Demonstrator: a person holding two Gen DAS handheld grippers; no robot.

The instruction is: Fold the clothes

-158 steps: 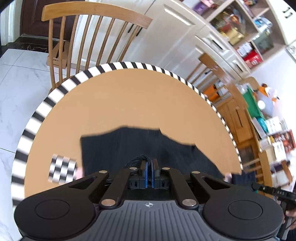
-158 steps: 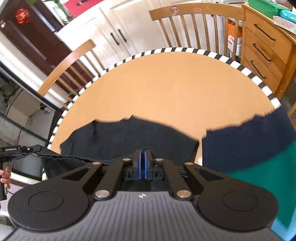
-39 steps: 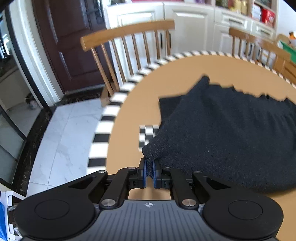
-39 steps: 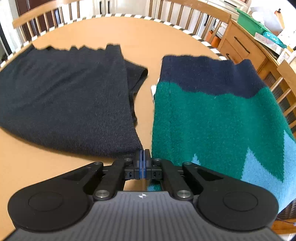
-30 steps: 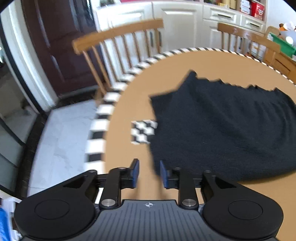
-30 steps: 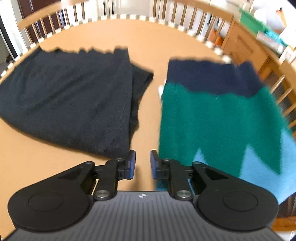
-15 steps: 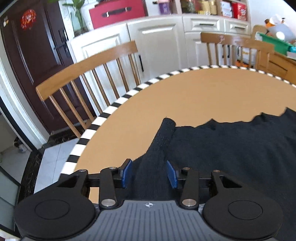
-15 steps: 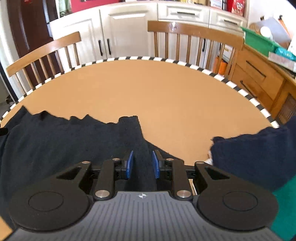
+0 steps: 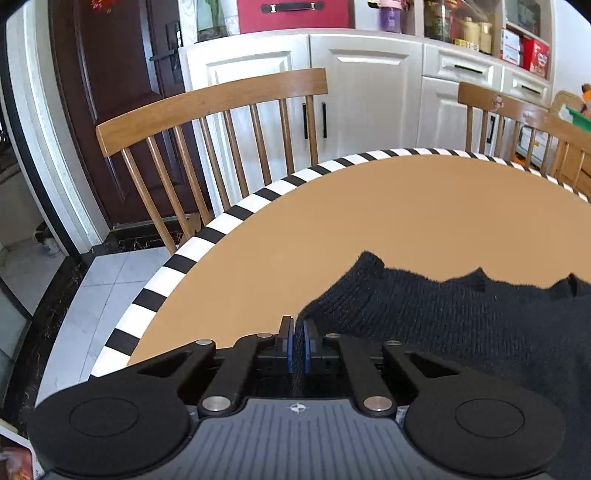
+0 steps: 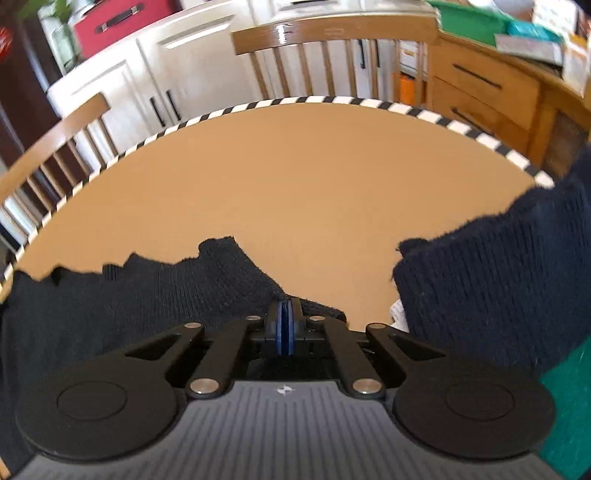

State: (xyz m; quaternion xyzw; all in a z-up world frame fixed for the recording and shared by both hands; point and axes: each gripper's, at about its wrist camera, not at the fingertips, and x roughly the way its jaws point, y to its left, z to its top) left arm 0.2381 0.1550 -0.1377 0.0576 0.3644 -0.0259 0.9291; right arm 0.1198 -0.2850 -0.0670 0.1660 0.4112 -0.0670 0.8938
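Knit cloth, matt table, varnished wood

Between the blue pads (image 9: 289,345), the black sweater (image 9: 461,325) is showing coarse ribbed knit; ahead of the fingers, the table (image 9: 369,221) is looking smooth and matt, the wooden chair (image 9: 207,99) gleaming faintly.

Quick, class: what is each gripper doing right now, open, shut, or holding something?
Left gripper: shut on the black sweater.
Right gripper: shut on the black sweater's other edge.

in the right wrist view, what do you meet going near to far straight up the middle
right tongs, shut on the black knitted sweater → bare tan tabletop → black-and-white striped table rim → wooden spindle-back chair
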